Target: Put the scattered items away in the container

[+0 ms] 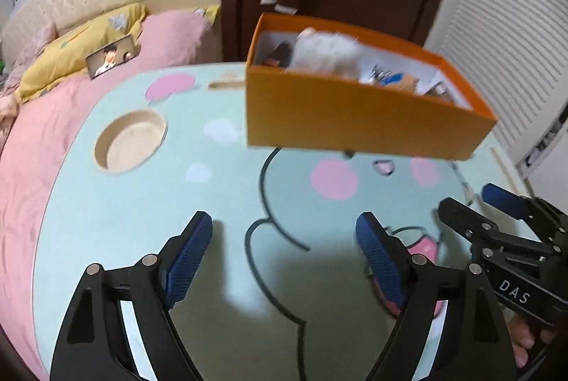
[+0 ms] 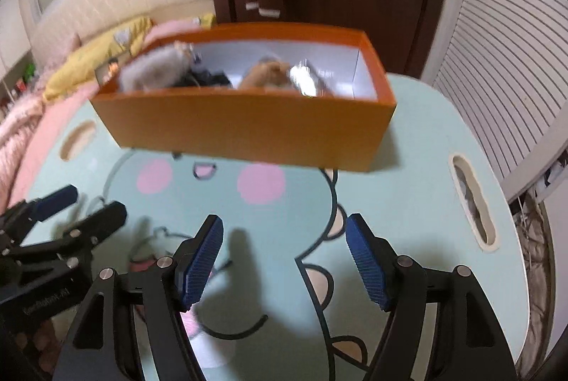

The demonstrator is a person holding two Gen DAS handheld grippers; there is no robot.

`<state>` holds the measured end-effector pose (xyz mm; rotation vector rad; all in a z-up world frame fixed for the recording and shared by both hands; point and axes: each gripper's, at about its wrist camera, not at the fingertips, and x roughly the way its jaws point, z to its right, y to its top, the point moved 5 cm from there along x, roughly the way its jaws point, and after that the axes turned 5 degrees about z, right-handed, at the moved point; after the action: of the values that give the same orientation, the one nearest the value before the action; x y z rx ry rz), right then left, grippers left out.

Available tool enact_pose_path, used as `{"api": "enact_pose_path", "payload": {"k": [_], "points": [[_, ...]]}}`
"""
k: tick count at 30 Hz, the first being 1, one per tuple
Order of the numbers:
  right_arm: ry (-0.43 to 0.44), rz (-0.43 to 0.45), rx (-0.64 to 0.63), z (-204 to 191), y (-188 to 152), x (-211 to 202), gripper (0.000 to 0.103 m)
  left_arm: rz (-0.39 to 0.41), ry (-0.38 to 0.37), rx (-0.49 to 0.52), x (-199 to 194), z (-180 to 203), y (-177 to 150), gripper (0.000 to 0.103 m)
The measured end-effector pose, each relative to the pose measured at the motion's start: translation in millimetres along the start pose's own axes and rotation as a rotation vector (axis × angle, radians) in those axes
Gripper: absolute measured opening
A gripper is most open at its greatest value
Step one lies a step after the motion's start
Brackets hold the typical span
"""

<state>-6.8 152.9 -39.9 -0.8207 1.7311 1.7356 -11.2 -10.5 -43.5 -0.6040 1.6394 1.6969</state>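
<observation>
While your left gripper [image 1: 284, 253] hangs released with nothing between its pads at the lower middle, the orange box [image 1: 348, 115] sits upper right on the table [image 1: 117, 228]; your right gripper [image 2: 284, 257] gapes empty too.

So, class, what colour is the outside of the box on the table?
Orange box, clearest in the right wrist view.

Matt orange cardboard box [image 2: 248, 129] (white inside) holds fluffy plush [image 2: 152, 72]; the table [image 2: 419, 203] is smooth, printed.
</observation>
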Motion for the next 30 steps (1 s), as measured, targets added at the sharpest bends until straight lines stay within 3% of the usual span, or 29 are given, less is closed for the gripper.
{"api": "enact_pose_path", "payload": {"k": [2, 5, 7, 8, 30], "points": [[0.001, -0.013, 0.010, 2, -3, 5, 0.072, 0.004, 0.046, 0.025, 2, 1, -1, 0.084], [-0.010, -0.018, 0.013, 4, -5, 8, 0.088, -0.006, 0.075, 0.043, 6, 3, -2, 0.090], [-0.029, -0.013, 0.023, 8, -8, 10, 0.100, -0.017, 0.100, 0.016, 10, -1, -2, 0.103], [-0.034, -0.012, 0.033, 11, -9, 11, 0.103, -0.027, 0.118, -0.002, 11, -5, -2, 0.103], [-0.023, -0.006, 0.018, 13, -9, 12, 0.103, -0.021, 0.135, -0.019, 12, -7, 1, 0.103]]}}
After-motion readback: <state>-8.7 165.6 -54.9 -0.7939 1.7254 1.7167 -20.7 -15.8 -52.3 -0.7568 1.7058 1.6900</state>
